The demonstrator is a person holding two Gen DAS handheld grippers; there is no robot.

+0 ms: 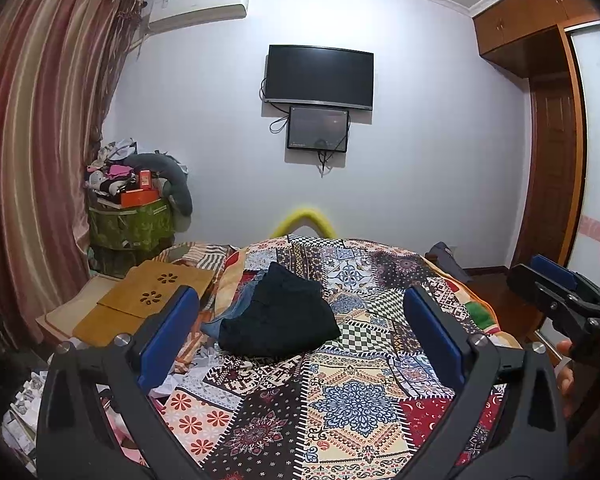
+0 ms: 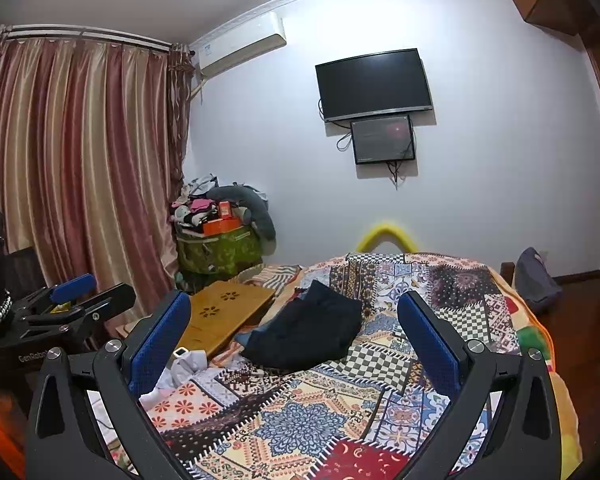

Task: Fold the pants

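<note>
Dark navy pants (image 1: 278,318) lie crumpled in a heap on the patchwork quilt (image 1: 340,392) of the bed, with a bit of blue denim under their left side. They also show in the right wrist view (image 2: 306,330). My left gripper (image 1: 300,300) is open and empty, held above the quilt on the near side of the pants. My right gripper (image 2: 294,306) is open and empty too, at about the same distance from them. The right gripper also shows at the right edge of the left wrist view (image 1: 556,288). The left gripper shows at the left of the right wrist view (image 2: 80,296).
A wooden lap desk (image 1: 156,300) lies on the bed's left side, beside white cloth (image 2: 184,364). A green bin (image 1: 130,226) piled with clothes stands by the curtain (image 1: 32,160). A dark bag (image 2: 536,280) sits beyond the bed's right edge. A TV (image 1: 319,74) hangs on the wall.
</note>
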